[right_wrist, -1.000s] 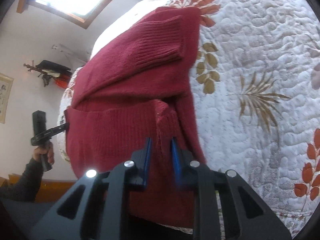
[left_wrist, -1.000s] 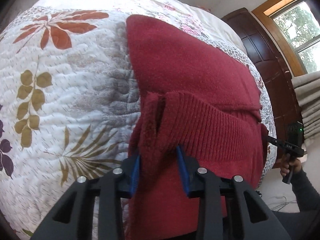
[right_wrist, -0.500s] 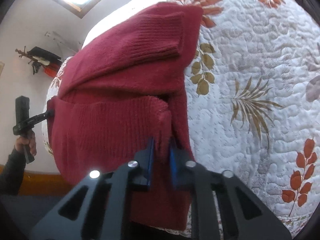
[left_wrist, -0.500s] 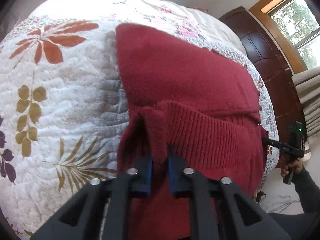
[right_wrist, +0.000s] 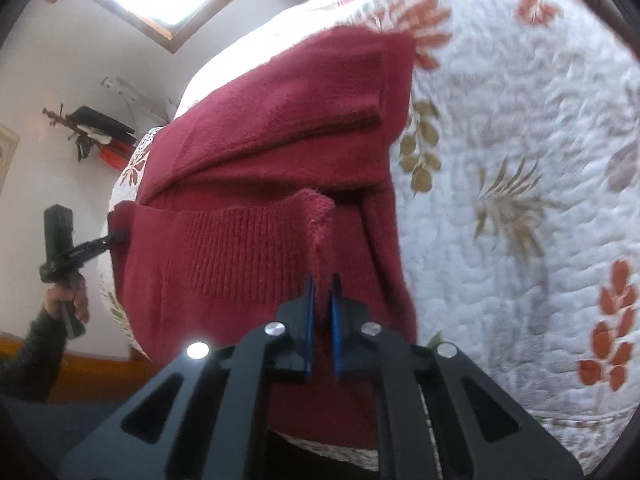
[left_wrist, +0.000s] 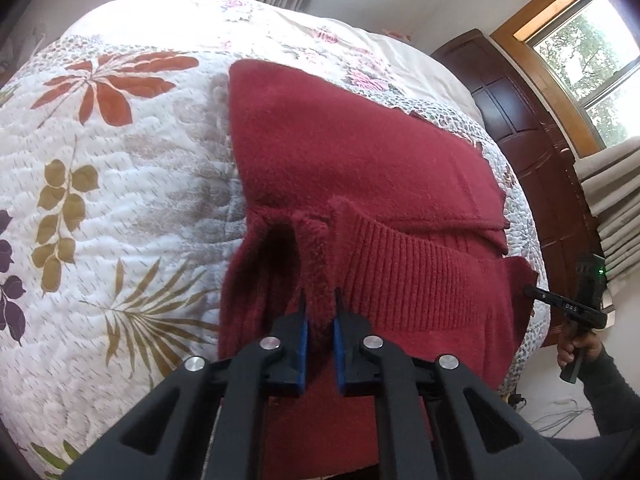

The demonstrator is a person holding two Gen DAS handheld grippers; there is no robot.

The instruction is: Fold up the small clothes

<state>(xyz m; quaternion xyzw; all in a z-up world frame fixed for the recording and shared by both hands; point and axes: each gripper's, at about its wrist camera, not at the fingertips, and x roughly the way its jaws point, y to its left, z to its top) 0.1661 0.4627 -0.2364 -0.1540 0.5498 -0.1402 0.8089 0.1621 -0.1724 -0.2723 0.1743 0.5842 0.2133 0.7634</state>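
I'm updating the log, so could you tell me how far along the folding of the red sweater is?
Done: the red sweater lies on the floral quilt with a sleeve folded across it. In hand: the left gripper and right gripper each pinch a corner of the ribbed hem. Left: carrying the hem up over the body.

The sweater's (left_wrist: 360,168) near hem runs out of frame behind the left hand-held gripper (left_wrist: 319,312). The quilt (right_wrist: 520,160) is blurred in the right view.

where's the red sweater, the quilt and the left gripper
red sweater (left_wrist: 360,160): left wrist view, flat upper panel.
quilt (left_wrist: 120,200): left wrist view, bare leaf-print area.
left gripper (left_wrist: 319,316): left wrist view, between fingertips pinching the hem.
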